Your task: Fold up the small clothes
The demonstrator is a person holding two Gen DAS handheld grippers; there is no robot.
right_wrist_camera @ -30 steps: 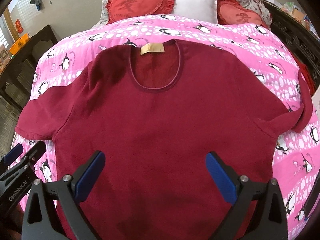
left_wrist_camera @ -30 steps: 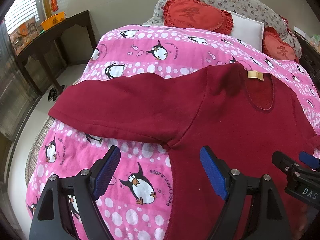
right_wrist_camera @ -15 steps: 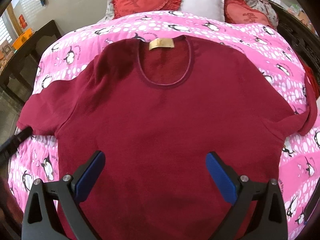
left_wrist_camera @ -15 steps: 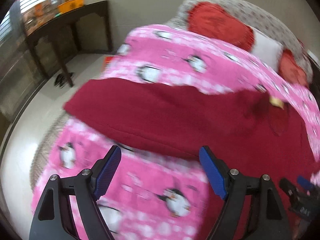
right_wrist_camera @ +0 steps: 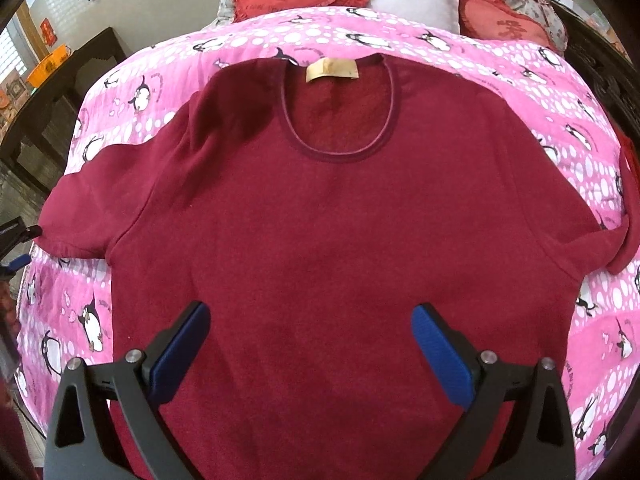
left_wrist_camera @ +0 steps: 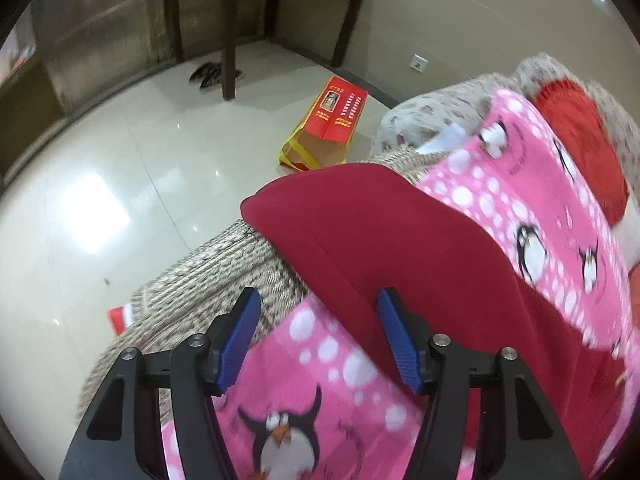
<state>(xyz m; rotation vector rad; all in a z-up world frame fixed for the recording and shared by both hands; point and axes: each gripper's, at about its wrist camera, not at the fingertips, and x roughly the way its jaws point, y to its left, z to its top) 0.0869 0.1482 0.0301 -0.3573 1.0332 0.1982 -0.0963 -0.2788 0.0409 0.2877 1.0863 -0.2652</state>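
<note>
Hovering by the sleeve (left_wrist_camera: 360, 232), left gripper (left_wrist_camera: 316, 336) fingers just narrowing — seemingly empty — right gripper (right_wrist_camera: 310, 344) agape.

Dark-red top (right_wrist_camera: 340, 220) (tan neck label) flat, sleeves outspread

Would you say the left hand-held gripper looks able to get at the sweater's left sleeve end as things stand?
Probably yes: the left hand-held gripper, jaws just closing but empty, sits right beside the sleeve, with only pink blanket beneath and nothing between.
</note>
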